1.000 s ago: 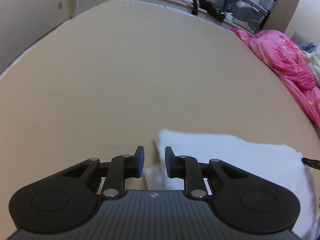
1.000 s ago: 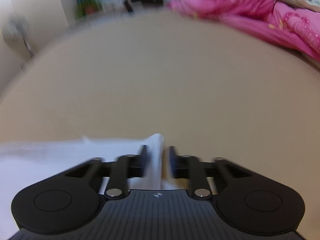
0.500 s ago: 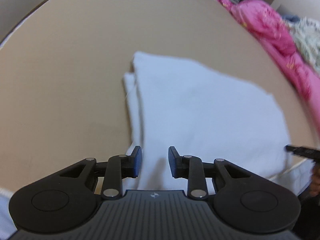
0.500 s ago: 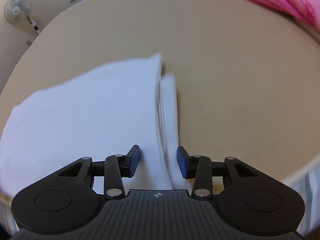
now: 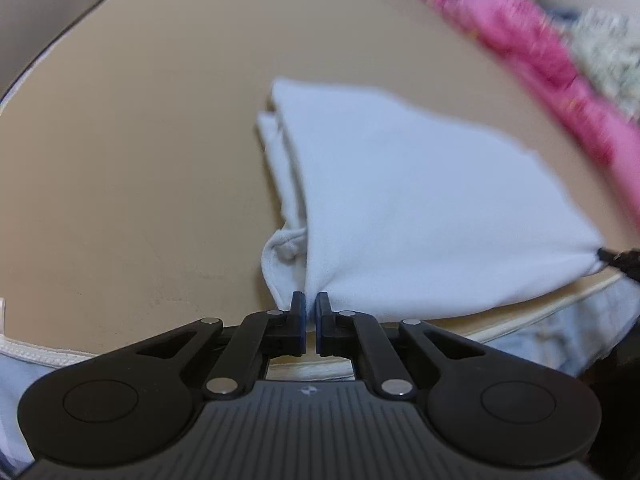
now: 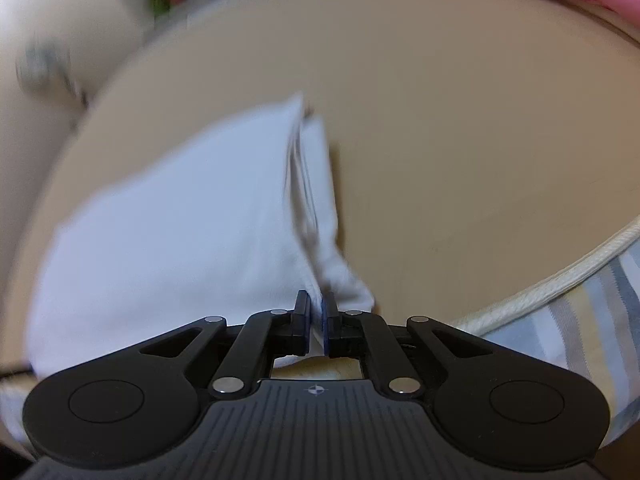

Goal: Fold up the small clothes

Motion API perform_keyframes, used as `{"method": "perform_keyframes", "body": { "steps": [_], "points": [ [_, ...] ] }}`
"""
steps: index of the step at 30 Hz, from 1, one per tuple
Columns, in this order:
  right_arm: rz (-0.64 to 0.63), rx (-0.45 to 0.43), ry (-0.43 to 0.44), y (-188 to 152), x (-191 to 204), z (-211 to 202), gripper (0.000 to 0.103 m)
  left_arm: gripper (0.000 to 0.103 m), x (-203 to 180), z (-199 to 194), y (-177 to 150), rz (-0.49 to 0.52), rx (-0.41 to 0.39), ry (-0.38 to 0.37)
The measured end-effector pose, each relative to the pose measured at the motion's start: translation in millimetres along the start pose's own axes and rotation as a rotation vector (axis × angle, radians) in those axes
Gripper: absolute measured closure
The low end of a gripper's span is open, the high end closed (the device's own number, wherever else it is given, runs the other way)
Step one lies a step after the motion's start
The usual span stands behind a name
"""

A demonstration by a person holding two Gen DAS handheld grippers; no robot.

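Observation:
A white folded garment [image 5: 420, 208] lies on the tan bed surface [image 5: 140, 160] near its front edge. My left gripper [image 5: 311, 304] is shut on the garment's near left corner. The garment also shows in the right wrist view [image 6: 180, 232], where my right gripper [image 6: 316, 308] is shut on its near right corner. A rolled sleeve or hem bunches beside each gripped corner. The right gripper's tip [image 5: 616, 258] shows at the garment's right corner in the left wrist view.
A pink quilt [image 5: 540, 60] lies along the far right side of the bed. The bed's piped front edge [image 6: 560, 284] and a striped sheet [image 6: 600, 320] lie below it. A wall stands at the far left.
Both grippers were open over the folded garment half a second ago. Both have now drawn back to its near corners and shut on them, lifting the near edge slightly.

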State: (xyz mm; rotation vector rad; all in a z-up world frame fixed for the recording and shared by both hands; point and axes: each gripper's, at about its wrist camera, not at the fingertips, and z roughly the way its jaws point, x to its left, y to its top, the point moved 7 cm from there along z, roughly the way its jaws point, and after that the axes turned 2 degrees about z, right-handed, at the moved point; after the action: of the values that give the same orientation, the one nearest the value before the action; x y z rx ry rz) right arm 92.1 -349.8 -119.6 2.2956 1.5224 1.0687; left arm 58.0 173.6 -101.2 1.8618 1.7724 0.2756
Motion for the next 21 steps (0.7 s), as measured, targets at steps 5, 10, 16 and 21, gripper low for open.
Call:
{"method": "perform_keyframes", "body": {
  "steps": [5,10,16,21],
  "points": [
    [-0.023,0.091,-0.067,-12,-9,11,0.098,0.103,29,13,-20,-0.064,0.125,0.111],
    [-0.038,0.059,-0.148,-6,-8,18,0.087,0.101,33,0,0,-0.128,0.021,0.036],
    [-0.130,-0.073,-0.043,10,24,17,0.076,0.097,-2,3,20,-0.063,-0.066,-0.051],
    [-0.170,0.106,-0.169,-10,11,60,0.076,0.097,-6,46,10,0.010,0.071,0.067]
  ]
}}
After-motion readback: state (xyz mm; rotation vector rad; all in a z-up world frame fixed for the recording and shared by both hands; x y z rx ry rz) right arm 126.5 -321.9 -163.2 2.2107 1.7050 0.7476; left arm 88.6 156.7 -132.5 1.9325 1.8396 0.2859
